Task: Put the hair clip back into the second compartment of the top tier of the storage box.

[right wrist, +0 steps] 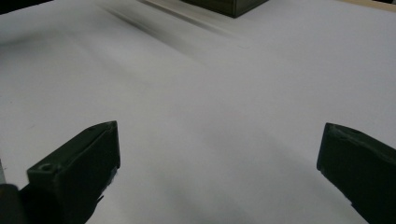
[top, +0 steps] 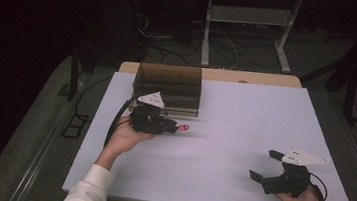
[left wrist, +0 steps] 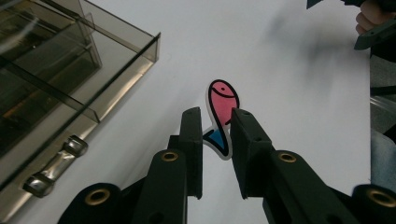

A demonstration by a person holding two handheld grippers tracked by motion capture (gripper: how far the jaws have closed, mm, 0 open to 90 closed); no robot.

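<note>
A flat fish-shaped piece [left wrist: 223, 100], pink with a blue tail and a white rim, sticks out from between the jaws of my left gripper [left wrist: 217, 122]. The jaws pinch its tail end from both sides. In the high view the left gripper [top: 176, 127] lies in a hand at the table's left, pointing right, with the fish piece [top: 183, 127] at its tip just in front of a smoked clear box [top: 169, 87]. My right gripper [top: 263, 165] rests near the front right, jaws wide apart. Between the right gripper's [right wrist: 219, 154] jaws there is just bare table.
The box [left wrist: 56, 79] has inner dividers and a metal latch [left wrist: 56, 165] on its front. It stands at the back left of the white table [top: 245, 117]. Beyond the table's far edge are cables and a white frame on the floor.
</note>
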